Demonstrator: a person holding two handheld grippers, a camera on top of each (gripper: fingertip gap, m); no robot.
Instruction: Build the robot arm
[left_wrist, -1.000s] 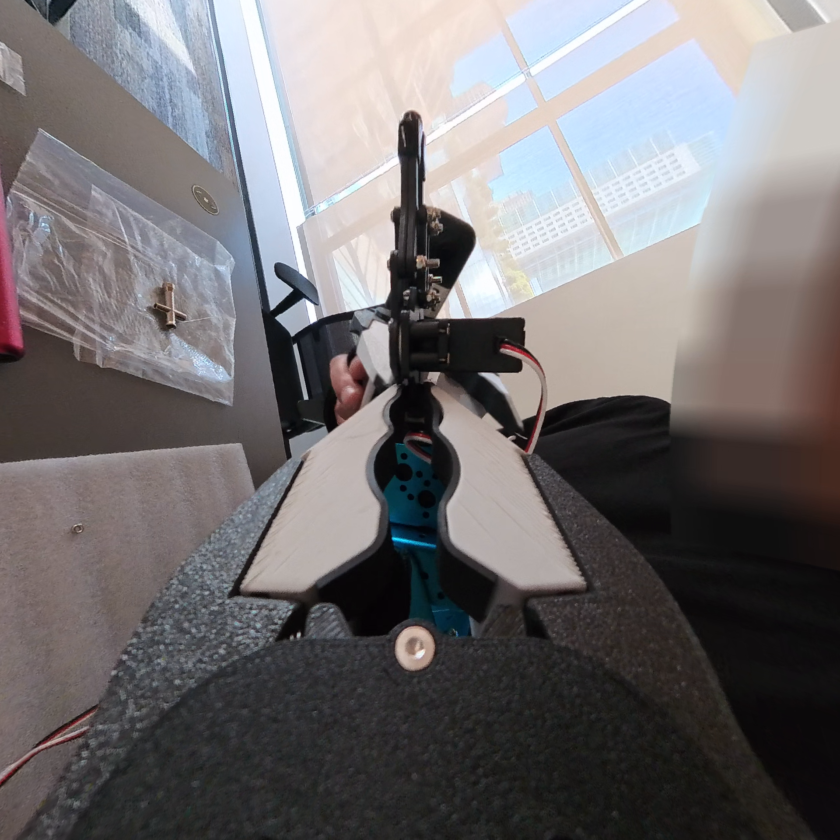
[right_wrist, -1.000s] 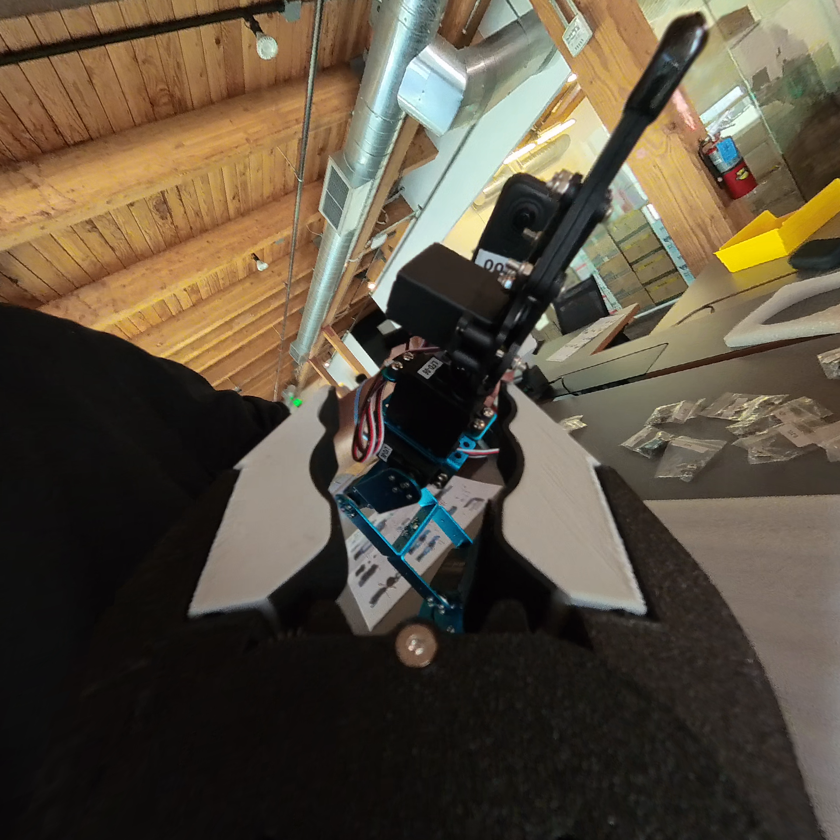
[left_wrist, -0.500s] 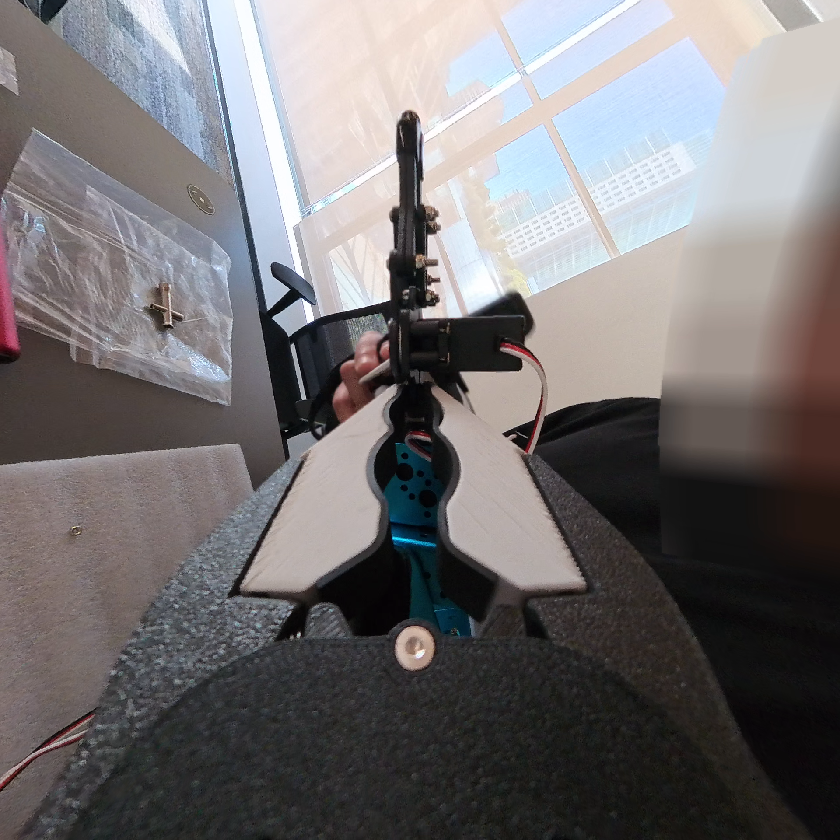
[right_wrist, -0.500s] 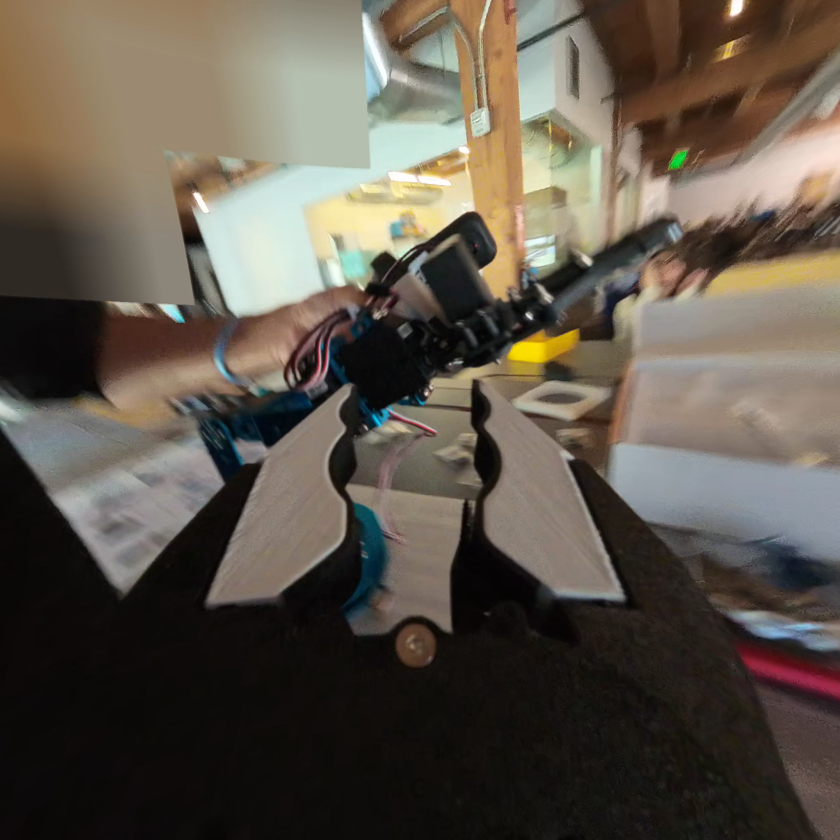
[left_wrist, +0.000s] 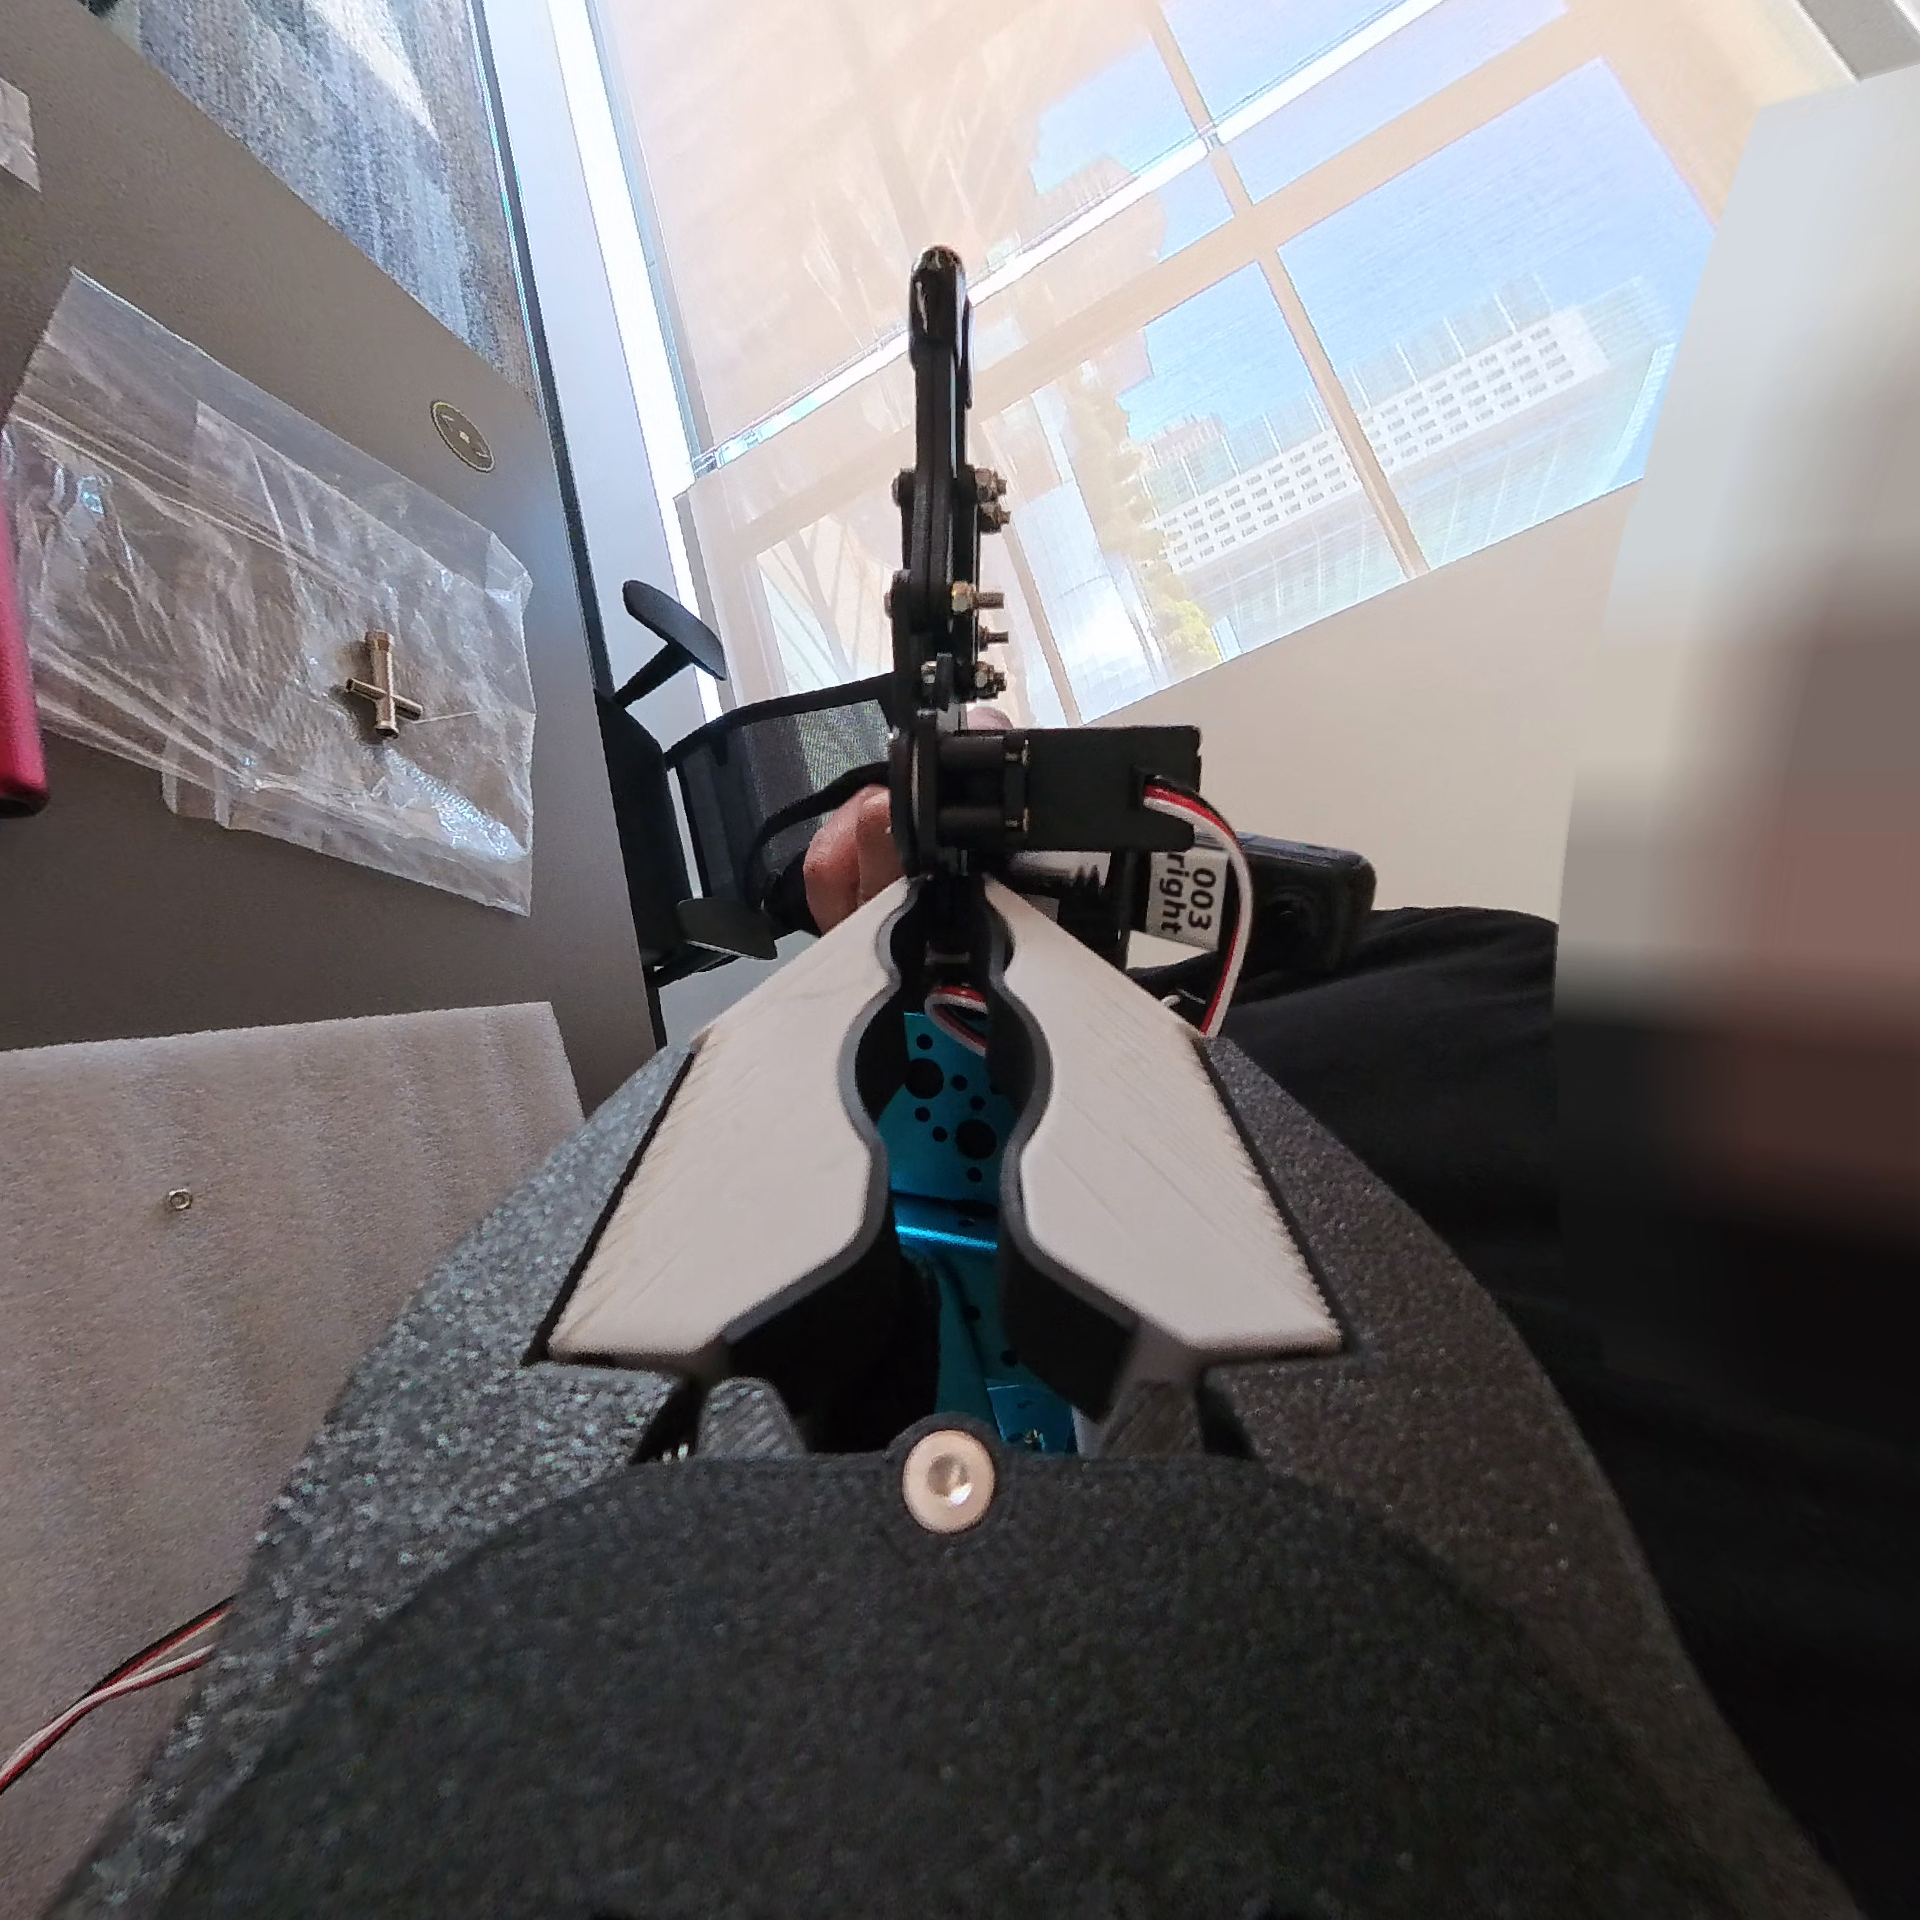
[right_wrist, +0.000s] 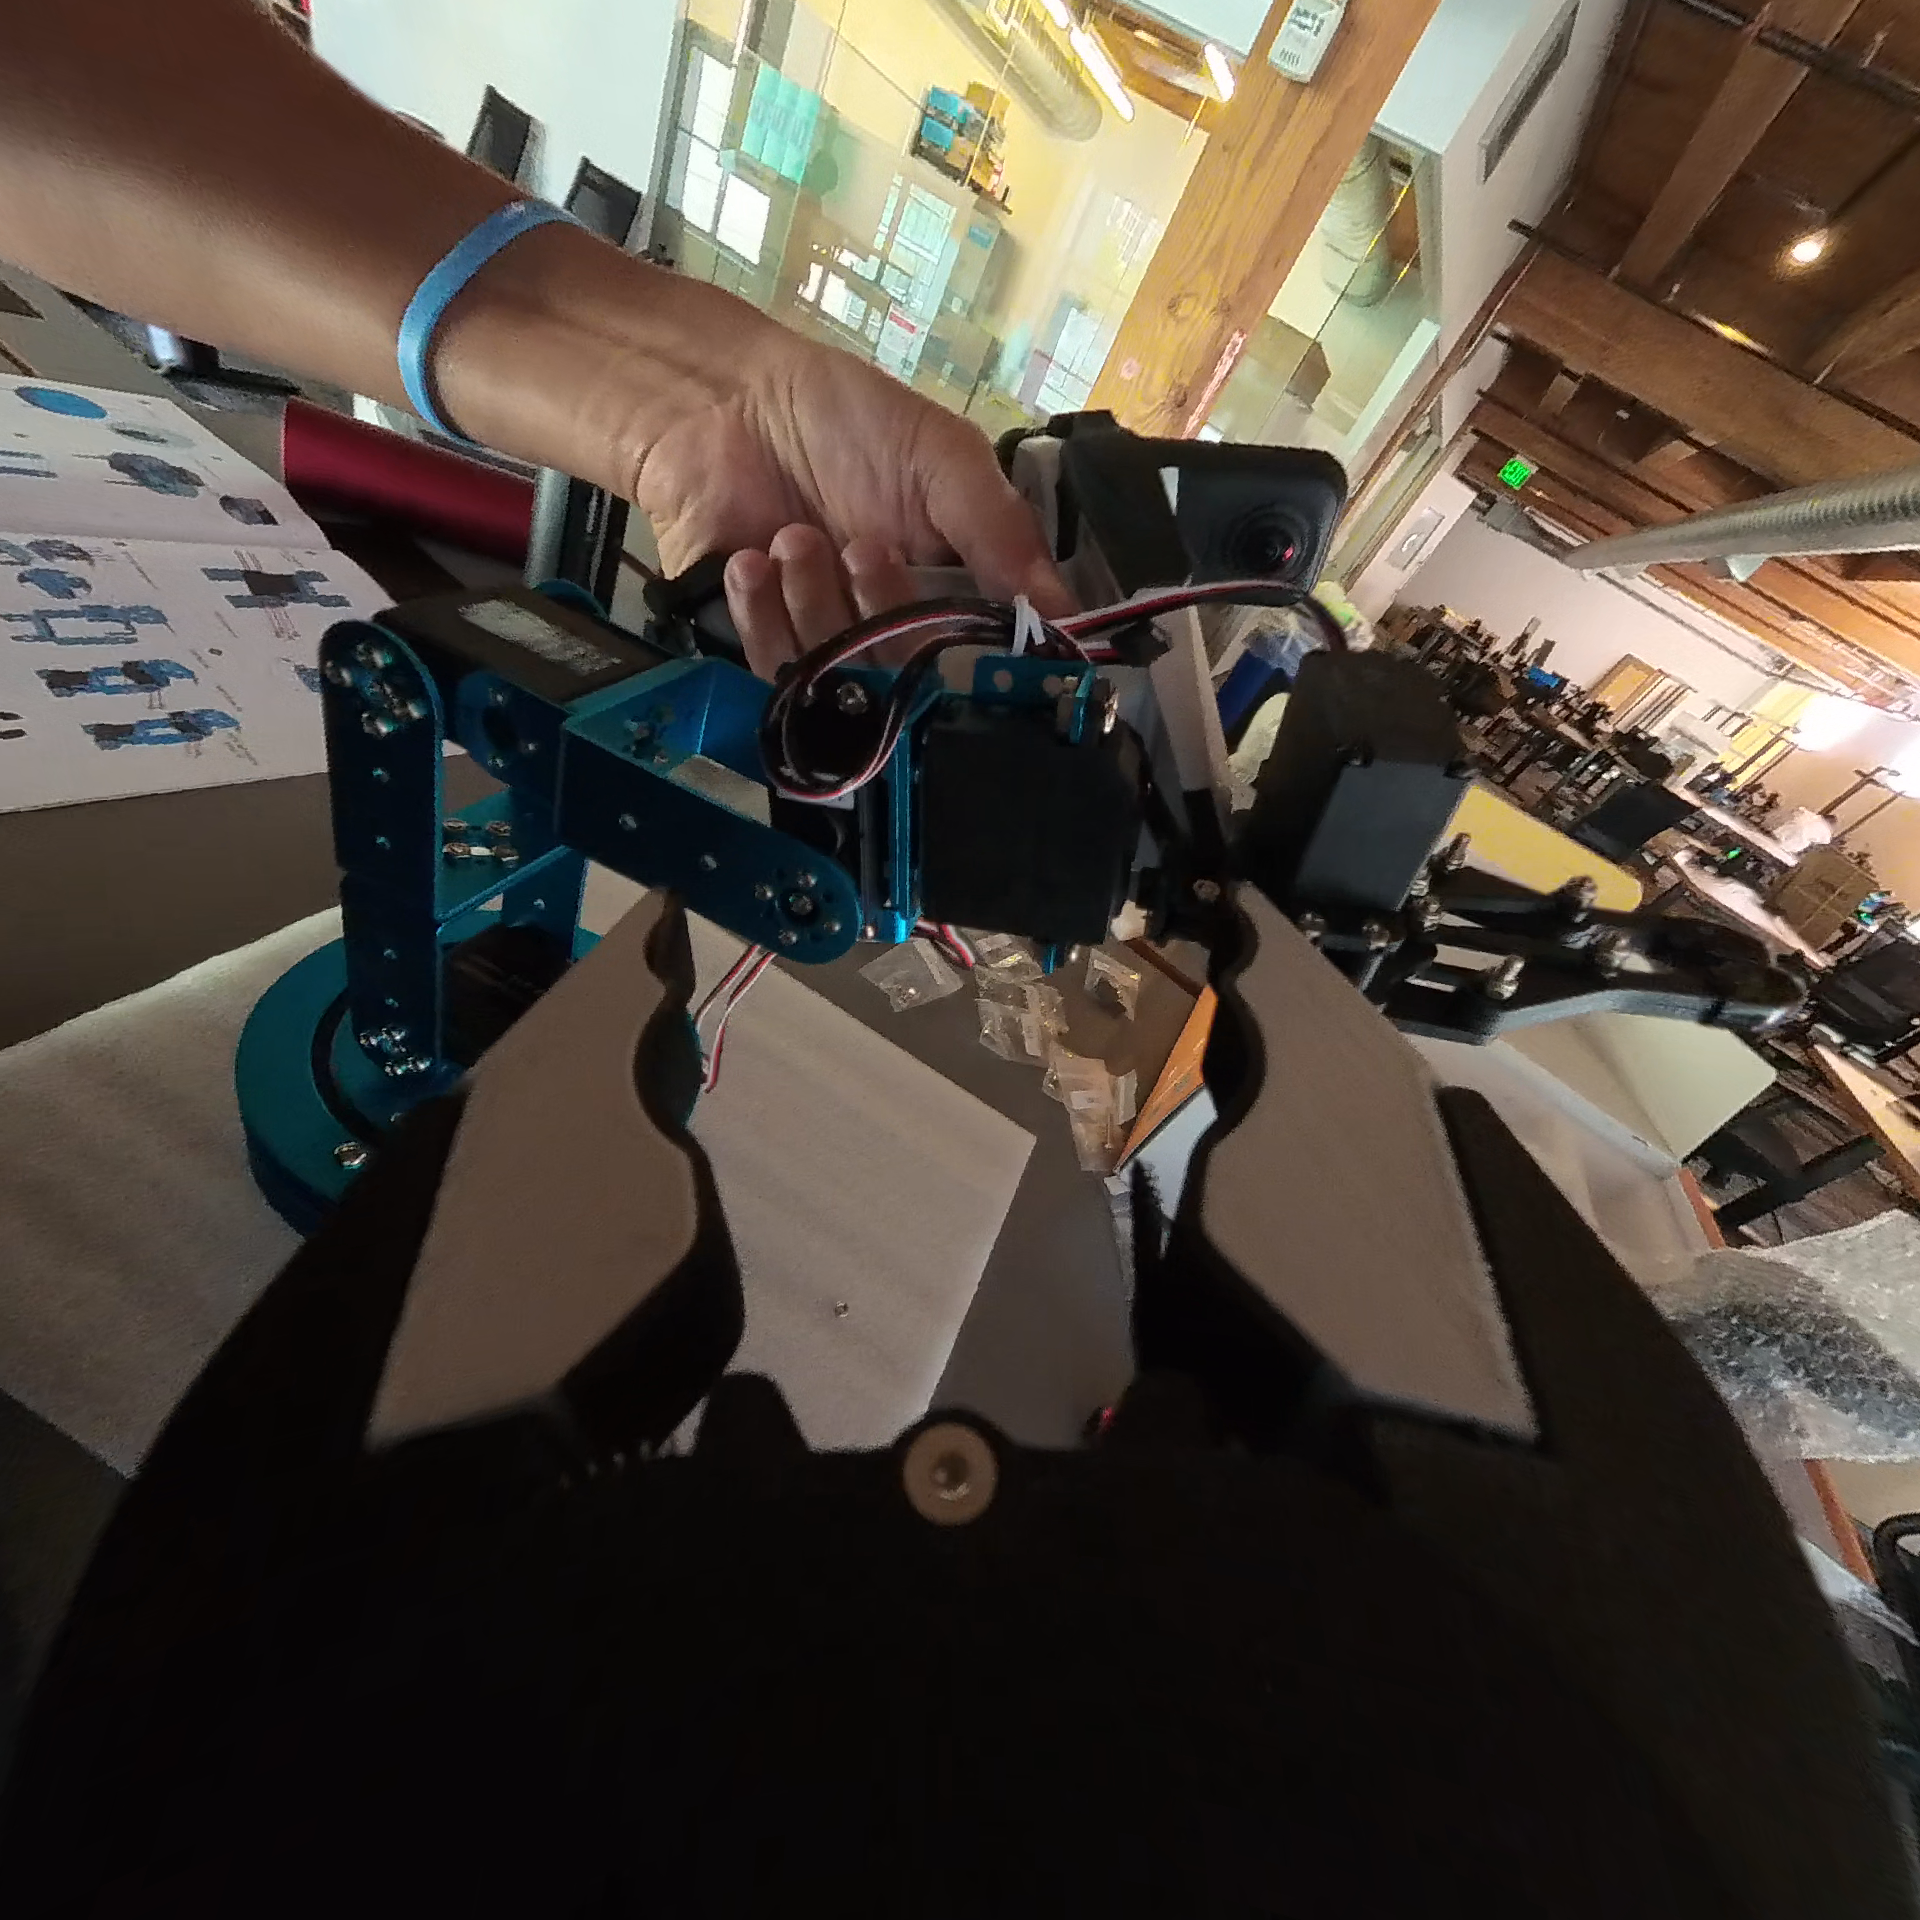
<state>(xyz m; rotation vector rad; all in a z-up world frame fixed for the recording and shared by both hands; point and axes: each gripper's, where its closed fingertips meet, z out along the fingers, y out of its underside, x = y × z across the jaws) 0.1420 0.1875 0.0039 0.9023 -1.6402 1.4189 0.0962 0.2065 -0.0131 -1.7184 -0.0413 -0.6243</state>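
Note:
A small robot arm of blue metal brackets (right_wrist: 665, 769) and black servos (right_wrist: 1018, 831) stands on a round blue base (right_wrist: 301, 1091) on a grey foam mat (right_wrist: 862, 1143). Its black claw (right_wrist: 1610, 977) points right. My left gripper (left_wrist: 956, 899) is shut on the arm's black wrist part, just below the claw (left_wrist: 940, 520). It also shows in the right wrist view (right_wrist: 1174, 540), held by a bare hand (right_wrist: 810, 478). My right gripper (right_wrist: 951, 899) is open, its fingertips on either side of the black servo. Its camera body shows in the left wrist view (left_wrist: 1309, 904).
A printed sheet with blue pictures (right_wrist: 125, 582) lies at the left, a red cylinder (right_wrist: 395, 478) behind it. Small bags of parts (right_wrist: 1029, 997) lie on the dark table beyond the mat. Bubble wrap (right_wrist: 1787, 1340) is at the right. A clear bag with a cross-shaped tool (left_wrist: 384, 696) lies near a window.
My right gripper has swung from pointing up at the ceiling to level beside the arm, and its jaws have opened wider. My left gripper has kept its hold and barely moved.

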